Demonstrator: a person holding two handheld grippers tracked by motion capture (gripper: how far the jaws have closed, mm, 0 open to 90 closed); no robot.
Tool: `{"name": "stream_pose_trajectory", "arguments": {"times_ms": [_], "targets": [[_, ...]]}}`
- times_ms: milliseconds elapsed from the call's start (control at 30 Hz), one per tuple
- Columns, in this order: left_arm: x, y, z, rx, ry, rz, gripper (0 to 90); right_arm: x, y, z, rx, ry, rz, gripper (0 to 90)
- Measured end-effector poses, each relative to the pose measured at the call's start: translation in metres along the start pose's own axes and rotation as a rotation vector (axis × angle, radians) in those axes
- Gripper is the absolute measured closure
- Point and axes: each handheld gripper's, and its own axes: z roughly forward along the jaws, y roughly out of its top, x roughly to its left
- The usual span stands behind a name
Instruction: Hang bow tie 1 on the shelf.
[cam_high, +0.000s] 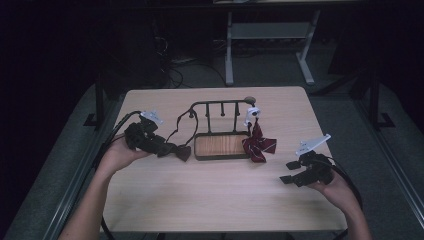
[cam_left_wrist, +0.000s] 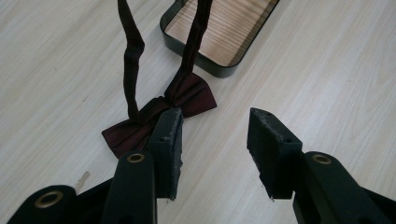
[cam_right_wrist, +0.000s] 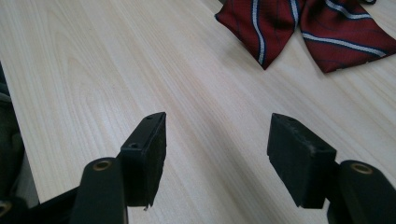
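Observation:
A dark maroon bow tie (cam_left_wrist: 189, 93) lies flat on the table, and its two strap ends (cam_left_wrist: 132, 60) run up toward a black peg rack (cam_high: 220, 104). My left gripper (cam_left_wrist: 215, 116) is open just in front of the tie. Its left finger (cam_left_wrist: 168, 135) sits over the tie's middle, and only bare table lies between the pads. From above, the left gripper (cam_high: 169, 148) reaches the bow tie (cam_high: 182, 151) at the left of the rack. A red striped bow tie (cam_high: 259, 145) hangs off the rack's right end. My right gripper (cam_right_wrist: 217, 119) is open over bare wood, short of the striped tie (cam_right_wrist: 280, 23).
The rack stands on a black-rimmed tray with a wooden floor (cam_high: 196, 146), whose rim (cam_left_wrist: 212, 69) also shows in the left gripper view. A white tag (cam_high: 251, 114) hangs on the rack's right peg. Light wooden table (cam_high: 210, 200) all around; desk legs and cables beyond the far edge.

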Motion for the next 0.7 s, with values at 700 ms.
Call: {"name": "stream_pose_trajectory", "arguments": {"times_ms": [700], "targets": [[-0.010,-0.017,0.014,0.018,-0.016,0.007,50.1,-0.001,-0.002,0.002,0.008,0.003,0.009,37.0]]}}
